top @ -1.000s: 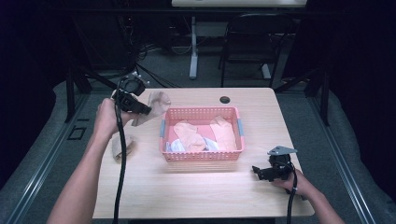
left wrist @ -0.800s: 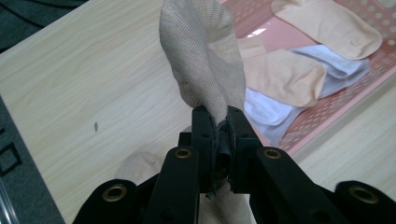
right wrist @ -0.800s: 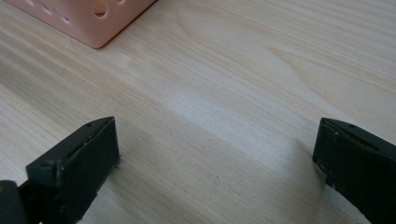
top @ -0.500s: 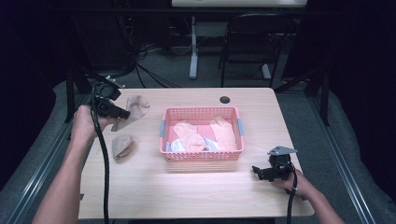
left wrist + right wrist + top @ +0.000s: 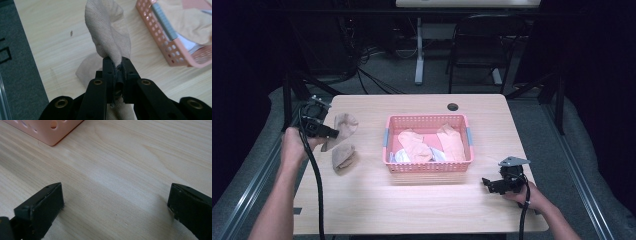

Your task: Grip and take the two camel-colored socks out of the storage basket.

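A tan sock [image 5: 343,126] [image 5: 108,32] hangs from my left gripper [image 5: 332,134] [image 5: 117,62], which is shut on it over the table's left side. Another tan sock [image 5: 343,157] lies crumpled on the wood just below it. In the middle of the table stands a pink basket [image 5: 427,167] [image 5: 172,53] holding several peach and white socks. My right gripper [image 5: 486,183] [image 5: 115,202] rests low over the table at the front right, open, with bare wood between its jaws. A corner of the basket [image 5: 53,131] shows ahead of it.
The wooden table [image 5: 412,205] has a black cable hole [image 5: 453,106] near its back edge. Black cables trail from both grippers. Grey floor, a chair and table legs lie beyond the far edge.
My left gripper has carried the tan sock leftward and toward the near side, from near the basket to the table's left edge. The right gripper has stayed put.
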Demonstrator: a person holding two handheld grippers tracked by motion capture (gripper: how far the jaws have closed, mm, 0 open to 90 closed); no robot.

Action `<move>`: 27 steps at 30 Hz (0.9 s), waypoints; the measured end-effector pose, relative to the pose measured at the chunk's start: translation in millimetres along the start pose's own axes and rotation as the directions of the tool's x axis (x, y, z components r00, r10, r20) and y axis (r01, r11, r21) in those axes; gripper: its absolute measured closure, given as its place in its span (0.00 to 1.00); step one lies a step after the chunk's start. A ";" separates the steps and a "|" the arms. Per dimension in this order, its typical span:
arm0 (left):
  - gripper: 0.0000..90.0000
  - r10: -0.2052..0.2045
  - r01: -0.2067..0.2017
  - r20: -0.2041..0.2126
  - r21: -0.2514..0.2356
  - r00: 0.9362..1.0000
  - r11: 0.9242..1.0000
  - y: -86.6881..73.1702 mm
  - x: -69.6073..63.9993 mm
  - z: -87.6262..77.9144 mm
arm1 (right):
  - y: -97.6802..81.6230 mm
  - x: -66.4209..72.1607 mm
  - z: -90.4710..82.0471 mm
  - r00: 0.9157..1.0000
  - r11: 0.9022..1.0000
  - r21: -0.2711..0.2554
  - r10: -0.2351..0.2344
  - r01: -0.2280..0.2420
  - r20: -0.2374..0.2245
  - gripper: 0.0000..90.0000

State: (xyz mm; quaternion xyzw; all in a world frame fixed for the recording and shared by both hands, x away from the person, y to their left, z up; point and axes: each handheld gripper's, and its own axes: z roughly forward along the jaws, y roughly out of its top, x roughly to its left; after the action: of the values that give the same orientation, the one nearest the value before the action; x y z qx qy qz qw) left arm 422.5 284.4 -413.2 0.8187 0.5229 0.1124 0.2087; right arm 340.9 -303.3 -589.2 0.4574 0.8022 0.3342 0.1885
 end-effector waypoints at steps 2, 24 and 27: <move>0.93 -0.004 0.004 0.005 0.007 1.000 1.000 -1.8 1.4 3.8 | 0.0 0.0 0.0 1.000 1.000 0.000 0.000 0.000 0.000 0.00; 0.92 -0.094 0.094 -0.001 0.070 0.996 0.993 -40.3 16.7 88.6 | 0.0 -0.1 0.0 1.000 1.000 0.000 0.000 0.000 0.000 0.00; 0.91 -0.102 0.101 0.007 0.080 0.995 0.992 -43.0 17.2 95.7 | 0.0 -0.1 0.0 1.000 1.000 0.000 0.000 0.000 0.000 0.00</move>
State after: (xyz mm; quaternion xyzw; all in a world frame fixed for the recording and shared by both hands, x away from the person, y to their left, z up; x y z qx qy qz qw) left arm 433.6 294.3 -518.4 0.7994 0.5668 0.0761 0.1842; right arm 340.9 -303.4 -589.2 0.4574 0.8022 0.3342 0.1885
